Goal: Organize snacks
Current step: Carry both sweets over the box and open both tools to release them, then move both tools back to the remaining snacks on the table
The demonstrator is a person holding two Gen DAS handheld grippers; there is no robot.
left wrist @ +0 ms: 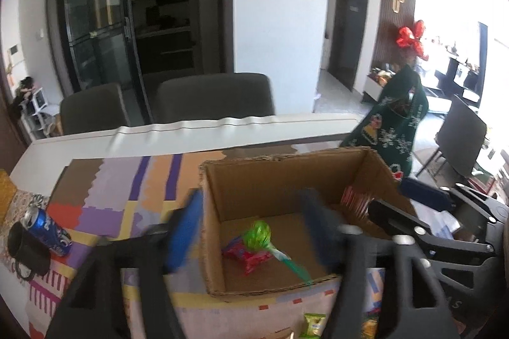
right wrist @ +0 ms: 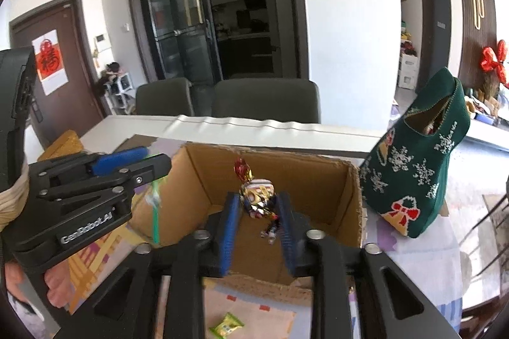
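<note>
The open brown cardboard box (left wrist: 286, 180) holds a green-headed lollipop (left wrist: 261, 235) on a red wrapper. Above the box, the right gripper (right wrist: 256, 210), jaws spread, brackets a blurred gold-foil candy (right wrist: 257, 195); contact is unclear. The left gripper (left wrist: 251, 227) gapes empty over the box's near-left wall.

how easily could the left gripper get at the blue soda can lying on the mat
Probably yes. The blue soda can lies on its side in the open, off to the left of the left gripper, which is over the cardboard box. Only a black mug sits close beside it.
</note>
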